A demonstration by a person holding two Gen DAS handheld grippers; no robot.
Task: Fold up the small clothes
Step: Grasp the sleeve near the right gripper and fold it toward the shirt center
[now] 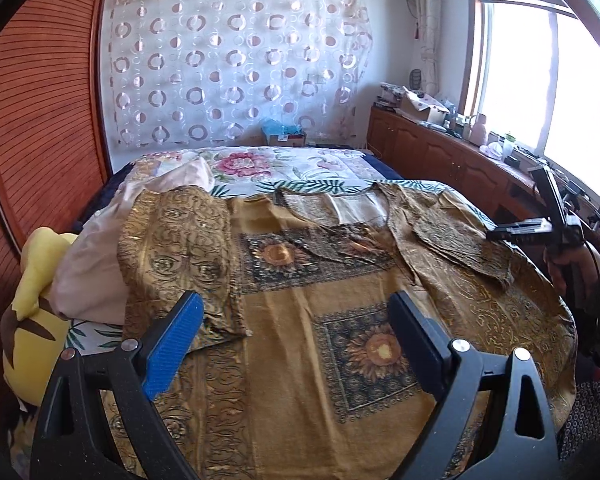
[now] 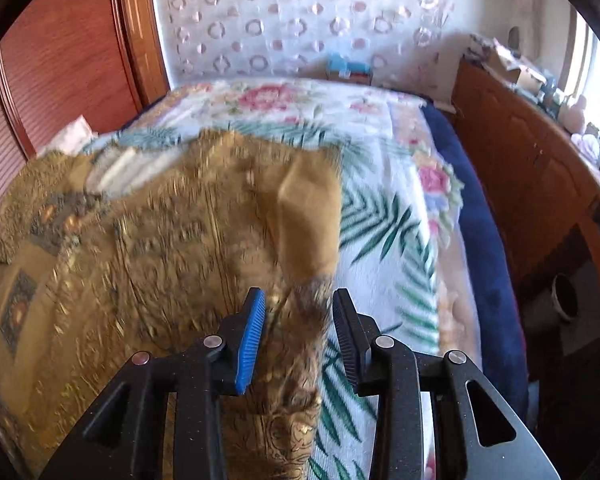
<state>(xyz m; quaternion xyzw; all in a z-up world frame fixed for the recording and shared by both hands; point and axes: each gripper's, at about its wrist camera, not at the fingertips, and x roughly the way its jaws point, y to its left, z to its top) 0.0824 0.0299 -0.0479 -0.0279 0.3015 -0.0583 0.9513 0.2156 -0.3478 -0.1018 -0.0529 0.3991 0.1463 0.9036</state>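
Both claws apart: left claw [image 1: 296,344] over the garment [image 1: 308,280], your right claw [image 2: 300,336] straddling its sleeve [image 2: 300,320] unclamped; pulling now slips and wrecks the fold.

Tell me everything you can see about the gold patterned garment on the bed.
The gold patterned garment lies spread over the floral bedspread. Thin, shiny-looking fabric with sunflower squares and scrollwork borders. One sleeve is folded inward, the other side is rumpled. A strip of its edge runs between the right gripper pads, which stand apart from it. A pink cloth lies alongside.

Black claw [image 1: 296,340], blue ribbed pad [image 1: 176,344]
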